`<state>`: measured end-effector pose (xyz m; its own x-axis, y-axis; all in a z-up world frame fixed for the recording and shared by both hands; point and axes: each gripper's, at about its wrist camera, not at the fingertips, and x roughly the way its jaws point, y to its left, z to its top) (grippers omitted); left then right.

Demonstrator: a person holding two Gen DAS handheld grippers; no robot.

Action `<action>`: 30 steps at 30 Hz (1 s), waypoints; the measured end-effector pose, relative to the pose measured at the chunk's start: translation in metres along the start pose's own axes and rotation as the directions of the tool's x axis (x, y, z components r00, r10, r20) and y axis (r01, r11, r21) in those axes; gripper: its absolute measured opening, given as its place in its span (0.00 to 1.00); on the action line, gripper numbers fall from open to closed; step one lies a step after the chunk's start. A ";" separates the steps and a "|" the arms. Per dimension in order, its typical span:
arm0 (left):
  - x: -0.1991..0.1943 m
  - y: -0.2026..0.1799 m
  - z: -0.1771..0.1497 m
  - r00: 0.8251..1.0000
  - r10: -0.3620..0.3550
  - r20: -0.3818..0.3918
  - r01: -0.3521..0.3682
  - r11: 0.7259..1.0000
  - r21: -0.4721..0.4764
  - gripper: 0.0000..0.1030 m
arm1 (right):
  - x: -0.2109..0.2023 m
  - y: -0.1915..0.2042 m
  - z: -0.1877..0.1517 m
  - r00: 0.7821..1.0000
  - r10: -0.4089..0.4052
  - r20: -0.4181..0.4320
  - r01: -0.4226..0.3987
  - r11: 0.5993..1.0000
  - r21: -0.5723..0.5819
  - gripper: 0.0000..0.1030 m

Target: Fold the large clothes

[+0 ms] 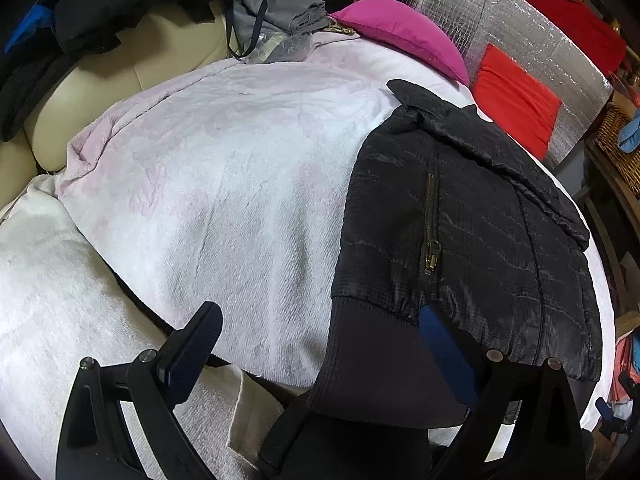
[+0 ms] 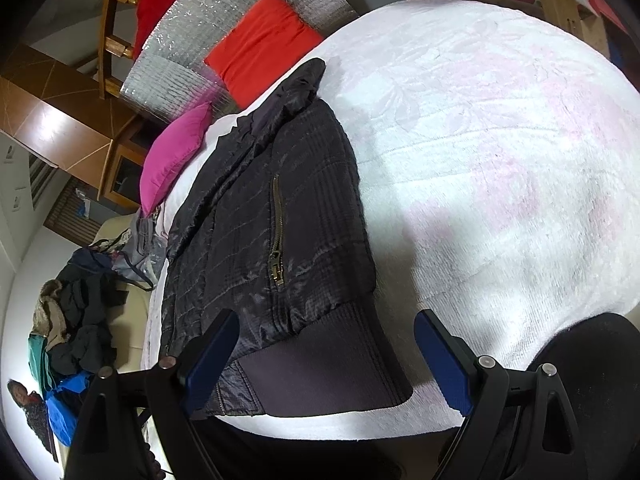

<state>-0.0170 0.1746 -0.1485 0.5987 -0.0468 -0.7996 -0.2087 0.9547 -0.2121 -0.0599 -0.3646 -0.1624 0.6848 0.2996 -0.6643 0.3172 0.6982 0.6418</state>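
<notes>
A black quilted jacket (image 1: 460,208) (image 2: 260,220) lies folded on a white and pink blanket (image 1: 220,160) (image 2: 500,160). Its brass pocket zipper (image 1: 432,240) (image 2: 276,240) faces up. The ribbed hem (image 1: 372,360) (image 2: 332,360) points toward both cameras. My left gripper (image 1: 320,312) stands wide open at the hem's left corner. Its right finger (image 1: 444,352) is at the jacket's edge, its left finger over bare blanket. My right gripper (image 2: 328,316) is also wide open, straddling the hem, left finger (image 2: 212,352) over the quilted part. Neither gripper pinches the cloth.
A magenta pillow (image 1: 404,32) (image 2: 172,164) and a red cushion (image 1: 516,100) (image 2: 260,48) lie beyond the jacket, against a silver padded panel (image 1: 520,24). Dark clothes (image 1: 100,4) (image 2: 84,320) are heaped on a cream sofa. A wicker basket (image 1: 620,140) stands at the right.
</notes>
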 end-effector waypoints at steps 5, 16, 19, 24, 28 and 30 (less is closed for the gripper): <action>-0.002 -0.001 0.000 1.000 -0.001 0.009 0.001 1.000 0.008 0.96 | 0.002 -0.001 0.000 1.000 0.003 -0.003 -0.003 1.000 0.000 0.88; -0.001 -0.002 -0.002 1.000 -0.001 0.007 0.001 1.000 0.008 0.96 | 0.002 0.000 -0.002 1.000 0.006 -0.005 -0.006 1.000 0.000 0.88; 0.000 -0.002 -0.002 1.000 -0.004 0.005 0.004 1.000 0.008 0.96 | 0.002 0.001 -0.002 1.000 0.005 -0.004 -0.005 1.000 0.000 0.88; 0.000 -0.001 -0.002 1.000 -0.011 0.008 0.011 1.000 0.005 0.96 | 0.001 0.002 -0.002 1.000 -0.001 -0.006 0.001 1.000 -0.006 0.88; 0.004 0.000 -0.001 1.000 -0.012 0.002 0.012 1.000 0.005 0.96 | 0.002 -0.001 -0.003 1.000 -0.009 -0.011 0.009 1.000 -0.001 0.88; 0.005 0.001 -0.001 1.000 -0.012 0.001 0.012 1.000 0.004 0.96 | 0.003 -0.002 -0.004 1.000 -0.011 -0.017 0.011 1.000 0.007 0.88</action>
<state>-0.0148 0.1749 -0.1531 0.6017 -0.0584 -0.7966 -0.1978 0.9554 -0.2194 -0.0612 -0.3629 -0.1675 0.6701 0.3026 -0.6778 0.3293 0.6972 0.6368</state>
